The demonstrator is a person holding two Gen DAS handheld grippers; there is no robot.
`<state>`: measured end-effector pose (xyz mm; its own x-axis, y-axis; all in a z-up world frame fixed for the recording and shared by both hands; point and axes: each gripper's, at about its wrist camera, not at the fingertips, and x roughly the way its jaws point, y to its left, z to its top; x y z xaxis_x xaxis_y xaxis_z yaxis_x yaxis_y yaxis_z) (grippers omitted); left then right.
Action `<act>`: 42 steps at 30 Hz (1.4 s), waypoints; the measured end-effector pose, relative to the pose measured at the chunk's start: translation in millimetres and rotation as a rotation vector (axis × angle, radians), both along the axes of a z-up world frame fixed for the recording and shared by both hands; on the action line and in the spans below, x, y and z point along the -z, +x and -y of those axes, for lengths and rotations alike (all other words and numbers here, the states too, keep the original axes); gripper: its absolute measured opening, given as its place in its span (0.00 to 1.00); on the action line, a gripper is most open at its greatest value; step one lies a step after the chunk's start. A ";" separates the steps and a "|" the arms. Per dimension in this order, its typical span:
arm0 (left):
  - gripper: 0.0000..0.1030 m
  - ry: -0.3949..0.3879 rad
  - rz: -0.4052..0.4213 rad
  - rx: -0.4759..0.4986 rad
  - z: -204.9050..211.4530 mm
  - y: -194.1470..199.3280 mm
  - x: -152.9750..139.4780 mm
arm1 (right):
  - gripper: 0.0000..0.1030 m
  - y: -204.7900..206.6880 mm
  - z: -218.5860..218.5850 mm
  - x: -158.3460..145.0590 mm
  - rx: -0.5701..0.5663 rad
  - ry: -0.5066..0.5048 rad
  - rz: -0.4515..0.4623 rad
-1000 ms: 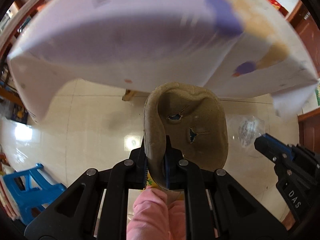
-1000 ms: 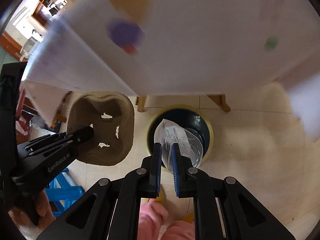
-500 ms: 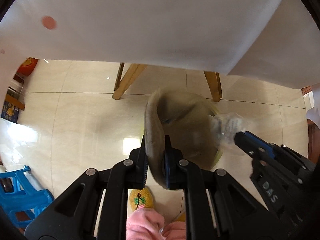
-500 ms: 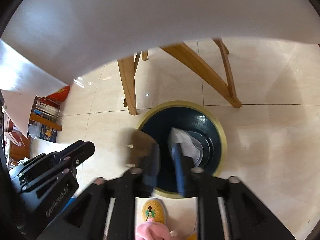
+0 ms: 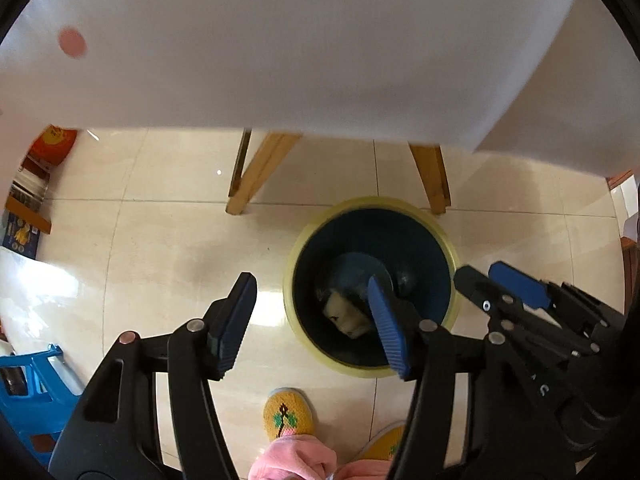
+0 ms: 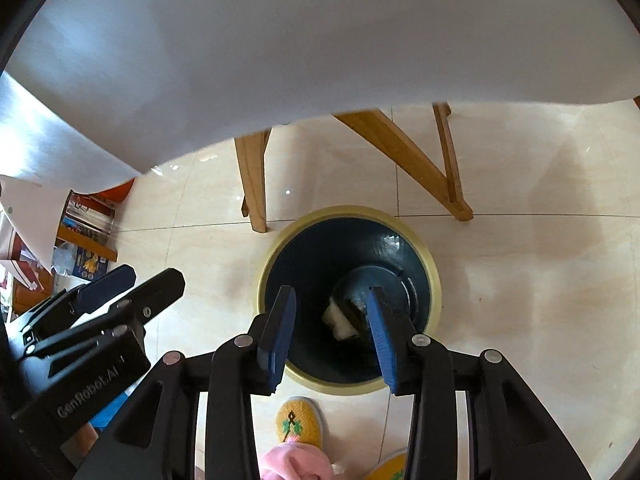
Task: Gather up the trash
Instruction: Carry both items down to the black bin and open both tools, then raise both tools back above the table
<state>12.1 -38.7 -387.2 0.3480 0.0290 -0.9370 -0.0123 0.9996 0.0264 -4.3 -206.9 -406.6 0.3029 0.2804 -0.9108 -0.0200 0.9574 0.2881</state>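
1. You hold both tools over the bin [image 6: 348,296] on the floor [image 5: 168,248], just in front of the desk [image 5: 304,48], so that whatever is let go falls straight in.
2. Your left tool [image 5: 316,320] stands spread wide with nothing between its jaws, which have just been opening.
3. Your right tool [image 6: 332,336] is also spread and empty; its jaws have just been opening too.
4. The trash [image 6: 340,320] lies at the bottom of the bin, a pale lump partly hidden behind a finger.
5. Its long axis probably runs slantwise across the bin floor, but the view is too dark to say which way it points.
6. The bin itself stands upright, mouth up, by your slipper [image 6: 298,420].
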 end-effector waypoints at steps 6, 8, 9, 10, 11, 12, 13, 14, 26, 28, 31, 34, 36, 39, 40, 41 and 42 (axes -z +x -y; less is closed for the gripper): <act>0.53 0.002 0.000 -0.006 -1.9 -0.6 -21.2 | 0.37 -9.8 4.4 -29.4 0.000 -0.010 0.001; 0.53 0.002 -0.001 -0.007 -2.2 -2.1 -30.8 | 0.37 -12.4 6.1 -43.4 -0.005 -0.015 0.002; 0.53 0.000 -0.001 -0.010 -2.5 -3.6 -37.9 | 0.37 -13.8 6.7 -52.9 -0.008 -0.016 0.003; 0.53 0.000 -0.004 -0.012 -2.7 -5.2 -45.4 | 0.37 -15.2 7.5 -62.8 -0.010 -0.019 0.006; 0.53 0.000 -0.006 -0.013 -3.1 -5.6 -49.4 | 0.37 -19.0 7.5 -72.8 -0.011 -0.021 0.011; 0.53 -0.003 -0.008 -0.015 -3.4 -7.2 -57.6 | 0.37 -21.0 8.2 -84.9 -0.012 -0.020 0.017; 0.53 -0.006 -0.010 -0.016 -4.0 -8.2 -63.8 | 0.37 -23.1 8.2 -95.3 -0.012 -0.019 0.020; 0.53 -0.009 -0.011 -0.017 -4.2 -9.7 -72.1 | 0.37 -25.3 8.8 -109.1 -0.010 -0.019 0.025; 0.53 -0.077 0.052 0.029 -8.0 -23.5 -221.8 | 0.37 -50.8 16.4 -291.2 0.025 -0.022 0.172; 0.53 -0.090 0.079 0.056 -7.8 -25.9 -257.0 | 0.37 -52.3 15.5 -324.7 0.025 -0.030 0.205; 0.53 -0.104 0.112 0.082 -8.9 -31.1 -305.1 | 0.37 -54.8 11.8 -371.0 0.028 -0.046 0.259; 0.53 -0.115 0.139 0.096 -16.6 -32.1 -345.6 | 0.38 -59.8 8.1 -414.7 0.040 -0.048 0.310; 0.53 -0.131 0.155 0.077 -28.8 -27.4 -373.7 | 0.43 -60.4 5.0 -437.1 0.050 -0.049 0.342; 0.53 -0.149 0.170 0.051 -46.7 -16.5 -397.8 | 0.46 -62.9 -0.8 -463.4 0.059 -0.060 0.390; 0.53 -0.149 0.178 0.047 -50.6 -14.3 -407.1 | 0.46 -62.6 -3.2 -469.7 0.058 -0.064 0.397; 0.53 -0.153 0.190 0.050 -56.6 -10.3 -416.2 | 0.46 -60.9 -6.3 -477.1 0.058 -0.071 0.405; 0.53 -0.154 0.195 0.054 -59.5 -7.9 -421.5 | 0.46 -59.2 -9.5 -483.1 0.060 -0.080 0.412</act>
<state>4.2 20.8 34.2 0.5199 -0.1328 -0.8438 0.0514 0.9909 -0.1243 -63.5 -197.4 76.4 0.6595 0.1851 -0.7286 -0.0618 0.9793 0.1929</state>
